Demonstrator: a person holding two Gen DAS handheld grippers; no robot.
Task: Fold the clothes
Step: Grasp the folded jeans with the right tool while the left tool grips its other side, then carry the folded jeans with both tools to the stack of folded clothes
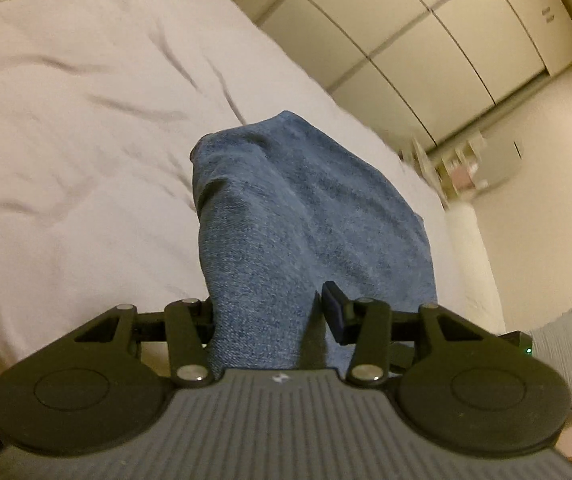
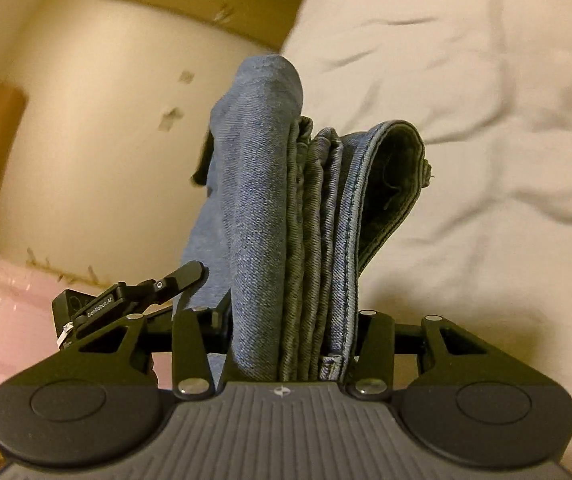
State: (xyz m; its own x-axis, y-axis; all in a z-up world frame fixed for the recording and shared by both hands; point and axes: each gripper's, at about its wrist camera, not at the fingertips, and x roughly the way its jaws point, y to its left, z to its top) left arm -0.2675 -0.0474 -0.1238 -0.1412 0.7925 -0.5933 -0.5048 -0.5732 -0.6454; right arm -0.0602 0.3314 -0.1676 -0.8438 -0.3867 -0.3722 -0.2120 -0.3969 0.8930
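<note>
- Your left tongs (image 1: 269,320) are clamped on a bundle of the blue jeans (image 1: 306,216), which fill the centre of the left view above the white bed (image 1: 85,120).
- Your right tongs (image 2: 294,332) grip several stacked layers of the same jeans (image 2: 269,208), hem and seams showing at centre frame.
- By the look of it, the folding is mostly done: the layers are already doubled, and what remains is laying them flat, likely on the bed.
- The long axis runs away from each camera, toward the top of the frame.
</note>
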